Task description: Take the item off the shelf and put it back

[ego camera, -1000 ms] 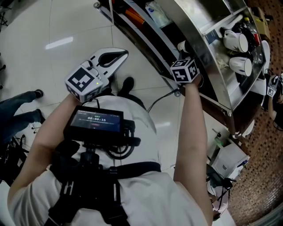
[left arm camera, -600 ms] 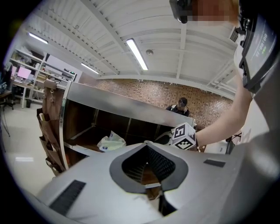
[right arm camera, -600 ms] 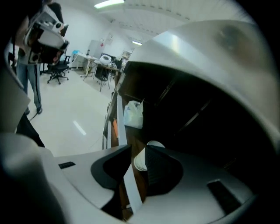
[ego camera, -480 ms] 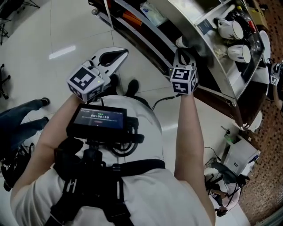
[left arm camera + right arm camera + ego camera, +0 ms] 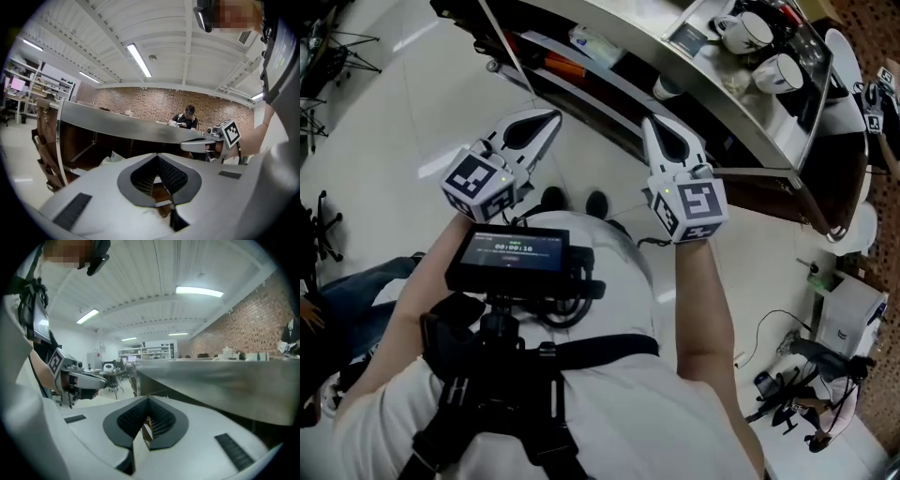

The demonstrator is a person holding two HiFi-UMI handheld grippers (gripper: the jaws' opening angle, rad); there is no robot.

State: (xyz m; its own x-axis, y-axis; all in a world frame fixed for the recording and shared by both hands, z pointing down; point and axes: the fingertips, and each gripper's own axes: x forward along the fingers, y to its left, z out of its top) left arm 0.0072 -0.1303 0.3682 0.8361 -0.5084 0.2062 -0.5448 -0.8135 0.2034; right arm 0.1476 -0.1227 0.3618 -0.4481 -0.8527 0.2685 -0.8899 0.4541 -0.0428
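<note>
1. Hovering in front of the steel counter (image 5: 741,122), the right gripper (image 5: 649,124) is clear of the shelf (image 5: 581,80) beneath it. Its jaws are closing and meet tip to tip, with nothing between them in the right gripper view (image 5: 149,400).
2. The left gripper (image 5: 554,117) is held beside it over the floor, away from the shelf. Its jaws are also together and empty (image 5: 157,155).
3. A white cup (image 5: 667,87) stands on the shelf just under the counter's front edge, beyond the right gripper's tips and apart from them.
4. Two white mugs (image 5: 780,71) lie in the counter's upper well.
</note>
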